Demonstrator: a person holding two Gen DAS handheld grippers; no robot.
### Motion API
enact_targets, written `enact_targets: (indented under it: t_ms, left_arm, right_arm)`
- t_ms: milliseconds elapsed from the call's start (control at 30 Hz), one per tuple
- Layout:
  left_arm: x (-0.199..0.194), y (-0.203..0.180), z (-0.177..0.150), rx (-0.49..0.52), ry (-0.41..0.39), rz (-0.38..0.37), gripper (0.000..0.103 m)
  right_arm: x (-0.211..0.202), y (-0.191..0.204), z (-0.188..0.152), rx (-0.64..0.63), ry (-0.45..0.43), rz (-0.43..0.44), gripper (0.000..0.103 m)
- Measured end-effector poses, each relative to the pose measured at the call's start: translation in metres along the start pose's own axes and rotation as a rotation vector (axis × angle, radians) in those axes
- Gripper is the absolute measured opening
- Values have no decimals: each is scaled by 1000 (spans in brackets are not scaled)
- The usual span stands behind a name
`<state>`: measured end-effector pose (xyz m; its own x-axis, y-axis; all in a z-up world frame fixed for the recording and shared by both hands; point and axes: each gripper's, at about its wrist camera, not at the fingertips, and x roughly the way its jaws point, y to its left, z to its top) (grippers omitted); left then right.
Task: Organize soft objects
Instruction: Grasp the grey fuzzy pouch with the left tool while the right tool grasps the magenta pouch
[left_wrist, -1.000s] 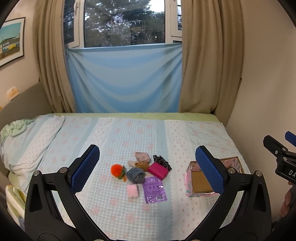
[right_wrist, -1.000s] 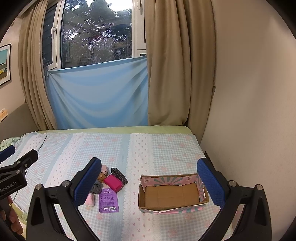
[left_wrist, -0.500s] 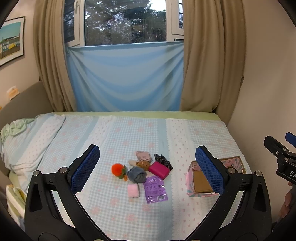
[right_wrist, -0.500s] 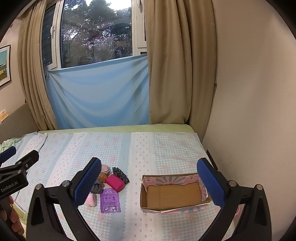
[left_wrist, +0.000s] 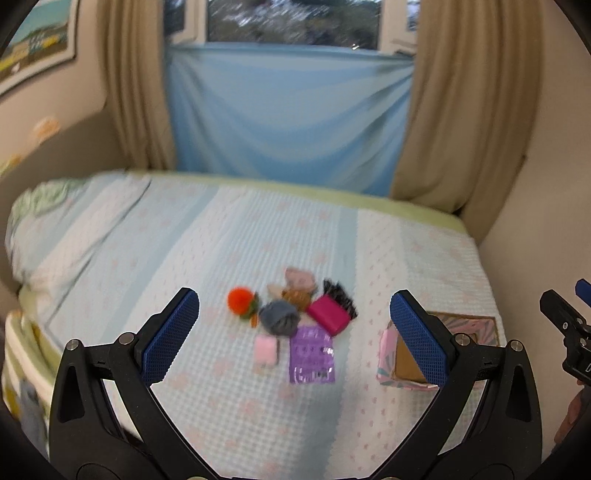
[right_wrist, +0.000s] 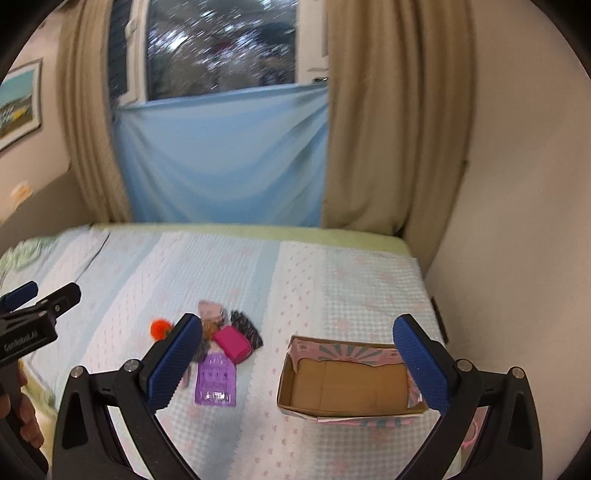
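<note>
A small heap of soft things lies mid-bed: an orange pompom (left_wrist: 241, 300), a grey-blue bundle (left_wrist: 279, 317), a magenta block (left_wrist: 328, 314), a pale pink pad (left_wrist: 265, 350), a purple packet (left_wrist: 312, 354) and a black patterned piece (left_wrist: 340, 293). An empty cardboard box (right_wrist: 351, 384) stands to their right. My left gripper (left_wrist: 295, 332) is open above the bed's near side, the heap framed between its blue pads. My right gripper (right_wrist: 297, 362) is open too, with the box ahead of it. Both hold nothing.
The bed (left_wrist: 184, 240) wears a light blue checked cover, with a pillow (left_wrist: 55, 221) at far left. A wall (right_wrist: 517, 221) runs close along the right side. Beige curtains (right_wrist: 388, 129) and a blue cloth (left_wrist: 288, 118) hang behind.
Both grippers have moved forward and tilted down toward the bed, so the heap and box look larger and the views are blurred. Both stay open.
</note>
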<state>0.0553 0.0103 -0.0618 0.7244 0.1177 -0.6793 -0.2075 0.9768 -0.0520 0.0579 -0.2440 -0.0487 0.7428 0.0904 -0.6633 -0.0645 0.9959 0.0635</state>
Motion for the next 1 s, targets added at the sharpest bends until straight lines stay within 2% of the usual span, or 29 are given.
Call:
enact_targets:
  t_ms: [233,400,567,900,1000]
  left_arm:
    - [52,11,-38,-96,109,95,103]
    - [96,24,-52,-180,175,118,103]
    - [152,33,-55,-239,236,117,102]
    - [292,39,-65,-346,389,79,102]
    - [332,42,-72,-381,441,69,102]
  right_arm:
    - [79,2,-9,-105,103,161,103]
    - [137,11,-18,-172,172,263,103]
    - [195,38,-37,-258,243,361,103]
    - [315,88,-71,-415,393,408,102]
    - [345,104,-80,-447,426,414,98]
